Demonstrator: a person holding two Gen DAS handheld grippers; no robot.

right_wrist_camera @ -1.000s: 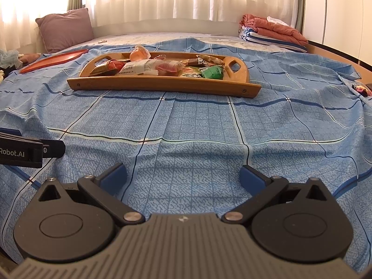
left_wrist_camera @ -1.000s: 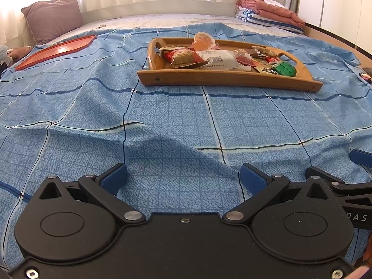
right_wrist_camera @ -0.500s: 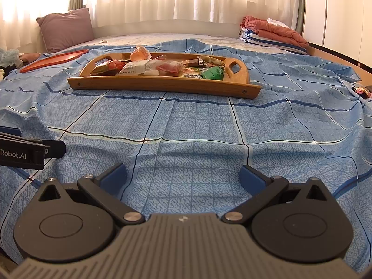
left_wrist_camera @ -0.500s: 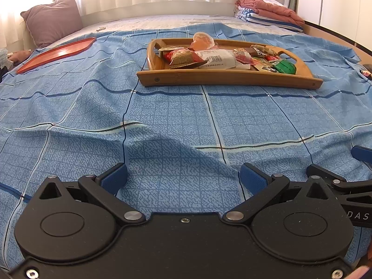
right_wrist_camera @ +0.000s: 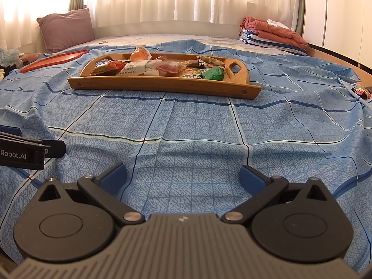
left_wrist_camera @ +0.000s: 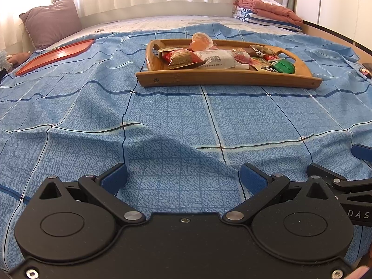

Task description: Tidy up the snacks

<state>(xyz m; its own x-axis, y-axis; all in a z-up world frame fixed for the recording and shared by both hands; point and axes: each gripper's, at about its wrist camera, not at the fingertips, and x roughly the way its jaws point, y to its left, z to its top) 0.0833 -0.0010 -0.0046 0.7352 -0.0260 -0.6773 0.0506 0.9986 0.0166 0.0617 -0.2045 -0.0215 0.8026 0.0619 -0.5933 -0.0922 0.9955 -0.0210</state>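
A wooden tray (left_wrist_camera: pixel 227 79) (right_wrist_camera: pixel 162 84) lies on the blue checked bedspread, well ahead of both grippers. It holds several snack packets: a red-brown packet (left_wrist_camera: pixel 181 58), a white packet (left_wrist_camera: pixel 216 61), a green packet (left_wrist_camera: pixel 283 66) (right_wrist_camera: pixel 212 73) and an orange jelly cup (left_wrist_camera: pixel 201 40) (right_wrist_camera: pixel 139 53). My left gripper (left_wrist_camera: pixel 183 179) is open and empty, low over the bedspread near its front edge. My right gripper (right_wrist_camera: pixel 183 176) is open and empty beside it. Each shows at the edge of the other's view.
A flat red tray (left_wrist_camera: pixel 58 54) (right_wrist_camera: pixel 55 59) lies at the far left. A purple pillow (left_wrist_camera: pixel 51 22) leans at the back left. Folded blankets (left_wrist_camera: pixel 267 9) are stacked at the back right. A small object (right_wrist_camera: pixel 360 91) lies at the right edge.
Both grippers have tilted slightly, so the tray sits a little lower in the views. The jaws stayed open and nothing on the bed moved.
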